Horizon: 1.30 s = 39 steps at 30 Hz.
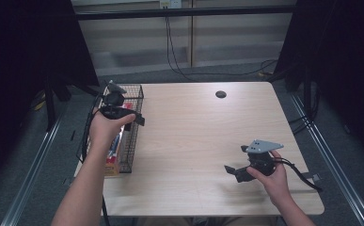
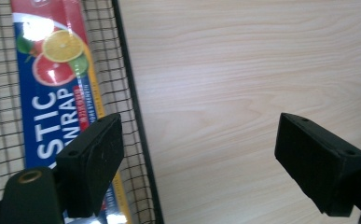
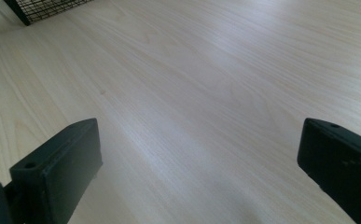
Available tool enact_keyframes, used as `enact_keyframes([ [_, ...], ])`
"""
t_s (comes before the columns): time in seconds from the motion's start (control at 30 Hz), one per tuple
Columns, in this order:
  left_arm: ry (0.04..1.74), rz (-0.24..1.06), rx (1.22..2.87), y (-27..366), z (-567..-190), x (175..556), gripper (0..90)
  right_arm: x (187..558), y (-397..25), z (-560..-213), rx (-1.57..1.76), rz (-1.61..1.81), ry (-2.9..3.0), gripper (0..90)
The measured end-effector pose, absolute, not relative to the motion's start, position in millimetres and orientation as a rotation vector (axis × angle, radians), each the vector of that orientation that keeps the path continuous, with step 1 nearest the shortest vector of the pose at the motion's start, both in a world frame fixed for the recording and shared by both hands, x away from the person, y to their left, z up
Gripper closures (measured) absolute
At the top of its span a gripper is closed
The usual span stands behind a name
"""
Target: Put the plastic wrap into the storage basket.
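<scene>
Between the widely parted jaws of the left gripper (image 2: 199,163) nothing is held; one jaw is seen over the wire basket (image 2: 136,116), the other over bare table (image 2: 243,70). A box of plastic wrap (image 2: 57,93) is laid flat inside the basket at the table's left edge. The right gripper (image 3: 197,172) is likewise held spread and empty, well apart, low above the near right tabletop.

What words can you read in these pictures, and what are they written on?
"STIC WRAP": big white letters on the blue plastic wrap box in the wire basket; the start of the first word is cut off.
The small print on the box's red strip is too blurred to read.
</scene>
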State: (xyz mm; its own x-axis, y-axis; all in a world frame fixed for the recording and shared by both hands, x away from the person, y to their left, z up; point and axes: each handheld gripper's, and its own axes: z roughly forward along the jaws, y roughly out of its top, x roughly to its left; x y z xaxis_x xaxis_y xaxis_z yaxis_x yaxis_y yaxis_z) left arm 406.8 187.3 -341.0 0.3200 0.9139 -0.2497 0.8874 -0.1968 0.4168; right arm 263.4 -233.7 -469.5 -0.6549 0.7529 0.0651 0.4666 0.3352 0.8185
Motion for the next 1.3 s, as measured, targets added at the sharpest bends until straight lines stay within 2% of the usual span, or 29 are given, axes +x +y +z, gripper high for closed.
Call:
enact_keyframes([
  [1.3, 1.252, -0.023, 2.189, 105.1, -374.6, 366.0, 15.8, 263.3, -230.2, -470.5, 1.054, 1.228, 2.328, 0.0],
])
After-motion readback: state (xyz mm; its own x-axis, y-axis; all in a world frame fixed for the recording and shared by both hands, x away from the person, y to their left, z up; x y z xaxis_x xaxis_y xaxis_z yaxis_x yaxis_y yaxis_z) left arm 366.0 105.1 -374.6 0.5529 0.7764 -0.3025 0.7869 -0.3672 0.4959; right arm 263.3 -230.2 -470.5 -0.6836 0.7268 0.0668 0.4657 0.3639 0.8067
